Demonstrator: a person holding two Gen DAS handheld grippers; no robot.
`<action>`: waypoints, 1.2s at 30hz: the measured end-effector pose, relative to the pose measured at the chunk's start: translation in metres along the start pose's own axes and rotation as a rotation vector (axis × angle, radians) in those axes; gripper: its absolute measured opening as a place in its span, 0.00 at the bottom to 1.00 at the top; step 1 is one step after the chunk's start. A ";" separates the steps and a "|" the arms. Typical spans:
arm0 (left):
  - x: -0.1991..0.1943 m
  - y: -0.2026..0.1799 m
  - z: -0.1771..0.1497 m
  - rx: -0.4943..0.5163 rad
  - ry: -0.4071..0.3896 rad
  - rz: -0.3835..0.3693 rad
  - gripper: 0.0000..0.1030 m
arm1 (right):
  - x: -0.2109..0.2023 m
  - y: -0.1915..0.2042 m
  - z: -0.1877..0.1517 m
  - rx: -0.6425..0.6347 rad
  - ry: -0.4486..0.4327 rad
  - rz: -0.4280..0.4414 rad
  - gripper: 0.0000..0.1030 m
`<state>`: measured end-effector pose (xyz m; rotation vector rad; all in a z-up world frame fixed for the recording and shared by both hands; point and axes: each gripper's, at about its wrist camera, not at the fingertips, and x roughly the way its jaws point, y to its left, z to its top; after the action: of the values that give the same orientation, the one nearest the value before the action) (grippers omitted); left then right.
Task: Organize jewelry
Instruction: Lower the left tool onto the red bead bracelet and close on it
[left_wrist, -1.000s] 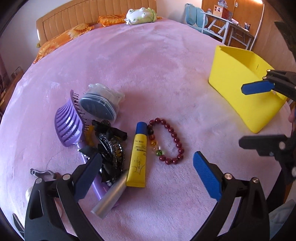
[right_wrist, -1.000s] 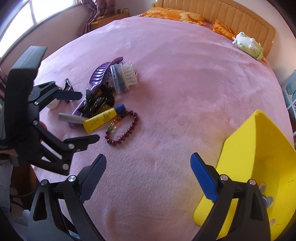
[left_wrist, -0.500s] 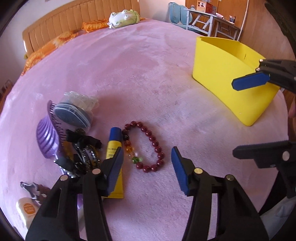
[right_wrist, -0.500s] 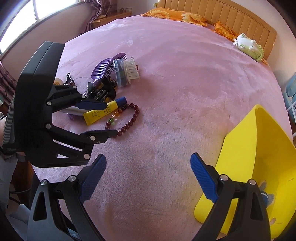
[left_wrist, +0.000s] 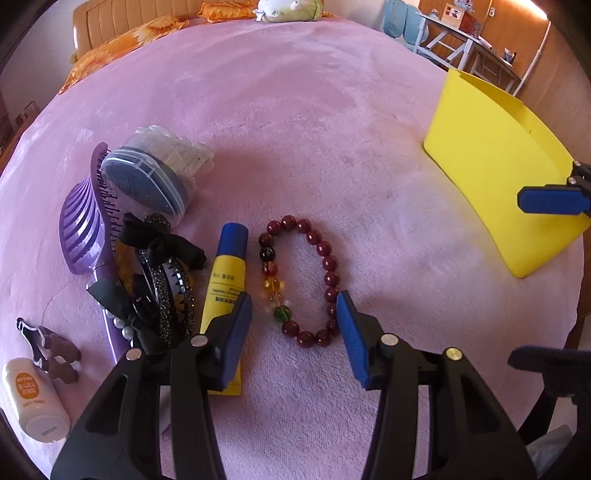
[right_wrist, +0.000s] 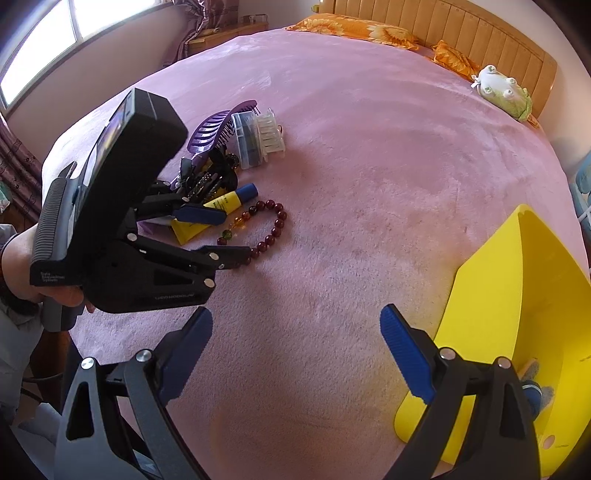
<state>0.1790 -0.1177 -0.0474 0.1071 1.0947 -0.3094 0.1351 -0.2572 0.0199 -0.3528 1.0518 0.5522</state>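
A bracelet (left_wrist: 330, 263) of dark red beads with a few amber, green and black ones lies flat on the pink blanket. My left gripper (left_wrist: 293, 325) is down over its near end, jaws closing. The near beads sit between the blue pads; the right pad (left_wrist: 347, 325) is at the beads, the left one stands apart. From the right wrist view, the left gripper (right_wrist: 221, 236) reaches the bracelet (right_wrist: 275, 229) from the left. My right gripper (right_wrist: 295, 350) hangs open above bare blanket, next to the yellow box (right_wrist: 498, 295).
Left of the bracelet lie a yellow tube (left_wrist: 225, 280), black hair accessories (left_wrist: 159, 280), a purple hairbrush (left_wrist: 83, 229) and a clear case (left_wrist: 147, 184). A small white bottle (left_wrist: 33, 402) is at the near left. The yellow box (left_wrist: 480, 166) stands at the right.
My left gripper came down and forward onto the bracelet's near end, and its jaws narrowed from wide apart to about the bracelet's width. The right gripper stayed put.
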 end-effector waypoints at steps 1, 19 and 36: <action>0.000 0.001 0.000 -0.013 -0.003 -0.004 0.45 | 0.001 0.000 0.001 0.000 -0.004 0.000 0.90; 0.014 0.024 0.006 -0.107 0.013 -0.067 0.14 | 0.031 -0.003 0.028 0.057 0.003 0.079 0.90; -0.037 0.019 0.006 -0.045 -0.097 -0.104 0.09 | 0.022 -0.004 0.018 0.058 -0.008 0.087 0.90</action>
<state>0.1746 -0.0943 -0.0129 -0.0045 1.0126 -0.3790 0.1585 -0.2460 0.0087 -0.2547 1.0767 0.5993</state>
